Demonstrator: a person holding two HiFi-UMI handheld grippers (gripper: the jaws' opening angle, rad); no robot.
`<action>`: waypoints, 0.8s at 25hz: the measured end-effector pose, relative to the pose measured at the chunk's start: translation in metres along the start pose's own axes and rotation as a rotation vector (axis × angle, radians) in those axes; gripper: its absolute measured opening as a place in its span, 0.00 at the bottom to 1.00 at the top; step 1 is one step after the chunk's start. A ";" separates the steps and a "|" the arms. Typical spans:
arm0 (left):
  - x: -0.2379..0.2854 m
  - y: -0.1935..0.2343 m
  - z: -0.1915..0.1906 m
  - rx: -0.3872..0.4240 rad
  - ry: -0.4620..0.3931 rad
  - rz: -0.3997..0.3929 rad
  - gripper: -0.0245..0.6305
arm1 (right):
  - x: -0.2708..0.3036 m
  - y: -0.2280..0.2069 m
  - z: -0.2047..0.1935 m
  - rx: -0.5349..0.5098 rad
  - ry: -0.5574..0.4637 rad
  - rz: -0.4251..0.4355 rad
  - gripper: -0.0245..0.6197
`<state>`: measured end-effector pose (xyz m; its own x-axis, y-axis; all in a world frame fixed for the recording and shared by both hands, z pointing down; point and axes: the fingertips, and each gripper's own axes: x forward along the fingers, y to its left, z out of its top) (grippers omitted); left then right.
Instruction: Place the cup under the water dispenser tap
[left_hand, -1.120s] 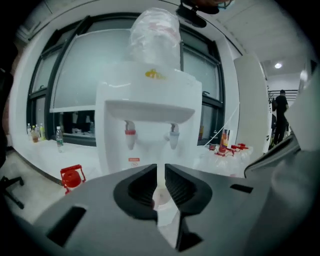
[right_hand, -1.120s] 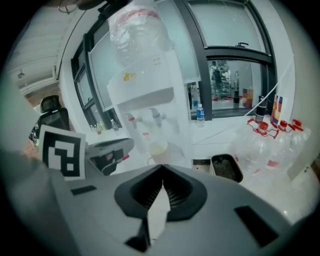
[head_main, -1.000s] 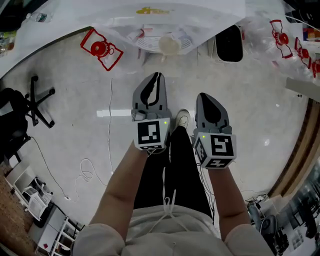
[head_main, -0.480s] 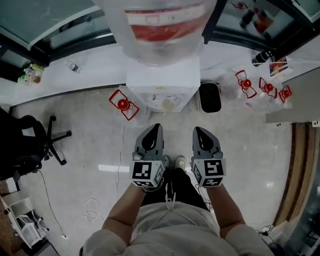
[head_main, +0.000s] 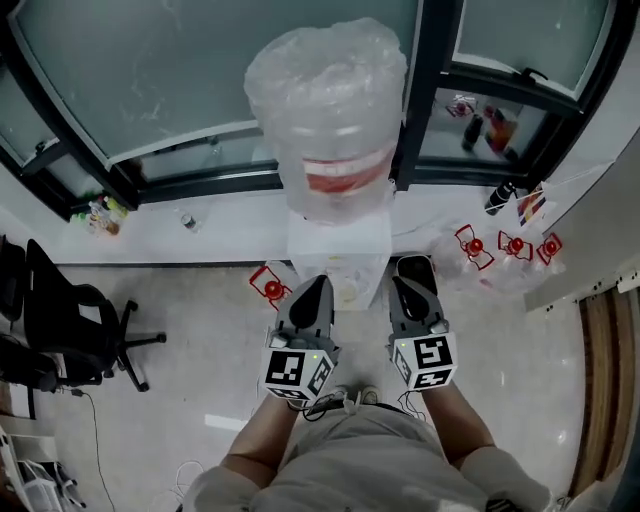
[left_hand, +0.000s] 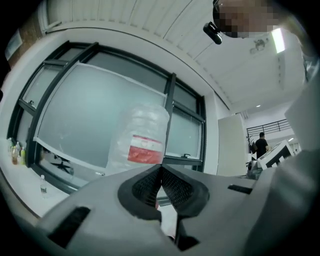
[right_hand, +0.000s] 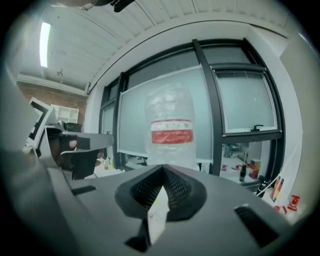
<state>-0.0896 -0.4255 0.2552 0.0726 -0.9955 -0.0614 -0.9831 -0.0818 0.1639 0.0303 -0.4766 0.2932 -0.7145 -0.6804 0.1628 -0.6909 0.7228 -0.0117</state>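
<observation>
Glazed window wall (head_main: 150, 90) stood behind white water dispenser (head_main: 340, 240); left gripper (head_main: 313, 287), right gripper (head_main: 411, 293) jaws were together, empty; cup placing not begun

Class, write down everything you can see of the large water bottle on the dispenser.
The bottle is large, rounded and translucent, wrapped in crinkled clear plastic film. A red and white label bands its lower part. It stands on top of the white dispenser, its neck hidden, in front of dark-framed frosted windows. Nothing else touches it.
</observation>
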 end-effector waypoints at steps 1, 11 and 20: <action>0.000 0.000 0.011 0.017 -0.015 0.004 0.07 | -0.002 0.000 0.010 -0.008 -0.022 0.002 0.08; -0.007 0.005 0.062 0.089 -0.065 0.046 0.07 | -0.006 0.004 0.056 -0.011 -0.108 0.027 0.08; 0.002 0.004 0.062 0.100 -0.025 0.060 0.07 | 0.000 0.005 0.062 -0.028 -0.110 0.044 0.08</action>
<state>-0.1043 -0.4249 0.1946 0.0103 -0.9968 -0.0796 -0.9975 -0.0158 0.0690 0.0200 -0.4801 0.2316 -0.7531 -0.6557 0.0536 -0.6561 0.7546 0.0116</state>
